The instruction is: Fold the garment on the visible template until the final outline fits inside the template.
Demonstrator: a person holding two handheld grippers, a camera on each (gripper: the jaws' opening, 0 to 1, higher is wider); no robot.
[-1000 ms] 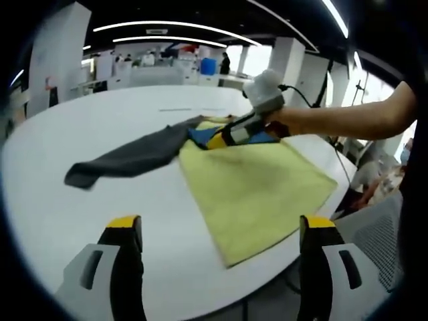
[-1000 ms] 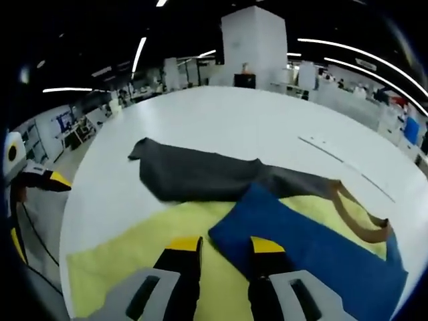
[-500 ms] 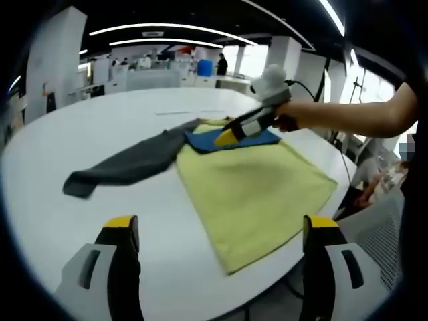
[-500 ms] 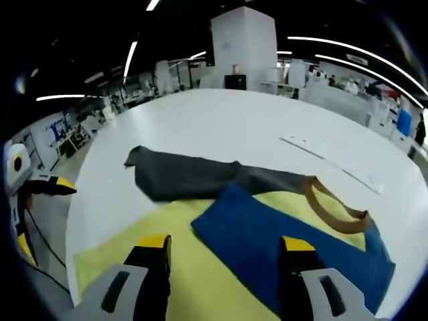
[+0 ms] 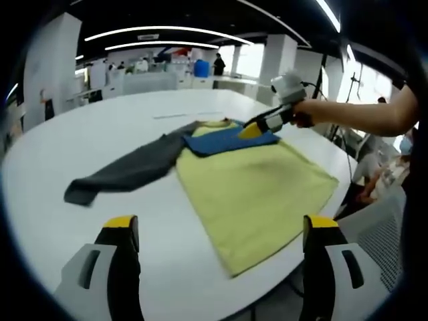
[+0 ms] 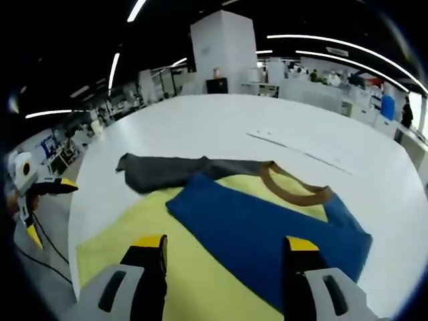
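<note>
Between the spread jaws of the right gripper (image 6: pixel 221 251), nothing is held; its tips hang just above the blue folded panel (image 6: pixel 267 224) of the garment, which lies on the yellow template cloth (image 6: pixel 134 227). From these tongs the panel is seen at 12 o'clock, with the tan collar (image 6: pixel 294 190) beyond it toward 1 o'clock. The dark grey sleeve (image 6: pixel 167 172) is stretched off the cloth toward 10 o'clock onto the white table (image 6: pixel 221 127).

In the left gripper view, the left gripper (image 5: pixel 221 231) is also held wide apart and empty, well back from the cloth (image 5: pixel 257 180). The sleeve (image 5: pixel 127 170) is seen there with its long axis running from 12 toward 10 o'clock. The sleeve's free end is judged nearer the left gripper, so that tool is better placed to carry the sleeve inward.
</note>
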